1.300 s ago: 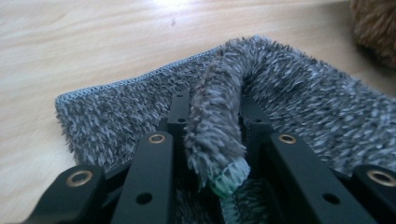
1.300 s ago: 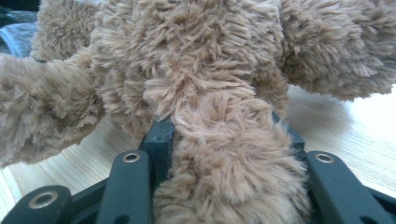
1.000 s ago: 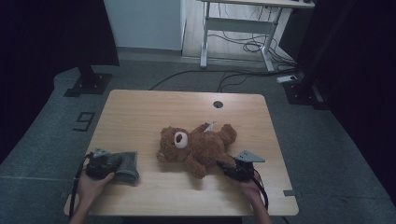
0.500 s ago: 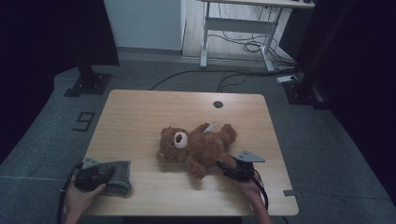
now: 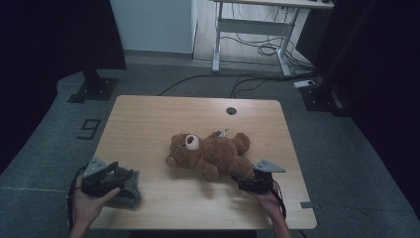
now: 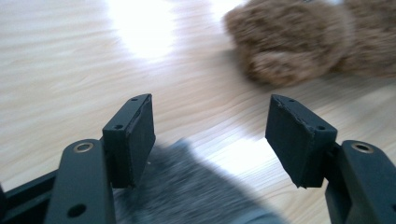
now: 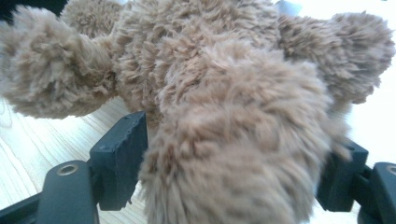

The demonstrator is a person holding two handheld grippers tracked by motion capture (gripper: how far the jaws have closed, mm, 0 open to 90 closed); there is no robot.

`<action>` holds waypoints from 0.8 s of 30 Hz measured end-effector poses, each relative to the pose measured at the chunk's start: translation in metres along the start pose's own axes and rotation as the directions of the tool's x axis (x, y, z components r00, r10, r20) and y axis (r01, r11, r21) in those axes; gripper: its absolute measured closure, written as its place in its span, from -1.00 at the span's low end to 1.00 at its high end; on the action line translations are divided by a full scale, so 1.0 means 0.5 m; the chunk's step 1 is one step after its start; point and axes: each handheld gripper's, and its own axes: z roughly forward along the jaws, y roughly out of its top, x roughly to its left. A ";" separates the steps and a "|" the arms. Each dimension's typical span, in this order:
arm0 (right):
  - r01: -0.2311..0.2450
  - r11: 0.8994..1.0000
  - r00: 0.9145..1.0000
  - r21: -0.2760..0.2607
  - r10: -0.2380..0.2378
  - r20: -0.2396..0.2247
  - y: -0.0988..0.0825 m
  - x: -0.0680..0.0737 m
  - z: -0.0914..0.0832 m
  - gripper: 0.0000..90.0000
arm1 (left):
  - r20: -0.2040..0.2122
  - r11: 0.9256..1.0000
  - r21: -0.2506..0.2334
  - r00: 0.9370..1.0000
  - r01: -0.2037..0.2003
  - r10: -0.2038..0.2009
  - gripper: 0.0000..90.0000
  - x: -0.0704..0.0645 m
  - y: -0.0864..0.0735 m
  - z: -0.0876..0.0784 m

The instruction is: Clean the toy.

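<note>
Left gripper [image 5: 124,174], jaws just opened wide, hangs released over the grey cloth [image 5: 125,194] at the table's [image 5: 148,119] near left corner. Mid-table lies the teddy bear [image 5: 210,153]. Right gripper [image 5: 239,183], jaws just opened too, straddles the bear's leg [image 7: 233,158], pads loose alongside the fur.

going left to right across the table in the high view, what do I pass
left gripper with the grey cloth under it → teddy bear lying in the middle → right gripper, jaws around one bear leg.
</note>
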 end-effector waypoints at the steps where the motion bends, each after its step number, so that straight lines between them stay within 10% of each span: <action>1: -0.001 1.000 1.000 -0.004 0.001 0.001 0.001 -0.001 -0.003 -0.50 | 0.012 1.000 -0.003 1.000 -0.010 0.010 -0.26 -0.010 0.006 0.004; 13: -0.007 0.999 0.999 -0.050 0.009 0.041 0.001 -0.004 -0.068 -0.53 | 0.156 0.997 -0.054 0.985 -0.062 0.070 -0.29 -0.133 0.049 0.065; 24: 0.023 0.995 0.999 -0.099 -0.020 0.033 -0.004 0.032 -0.141 -0.51 | 0.214 0.999 -0.020 0.976 -0.035 0.038 -0.28 -0.180 0.004 0.079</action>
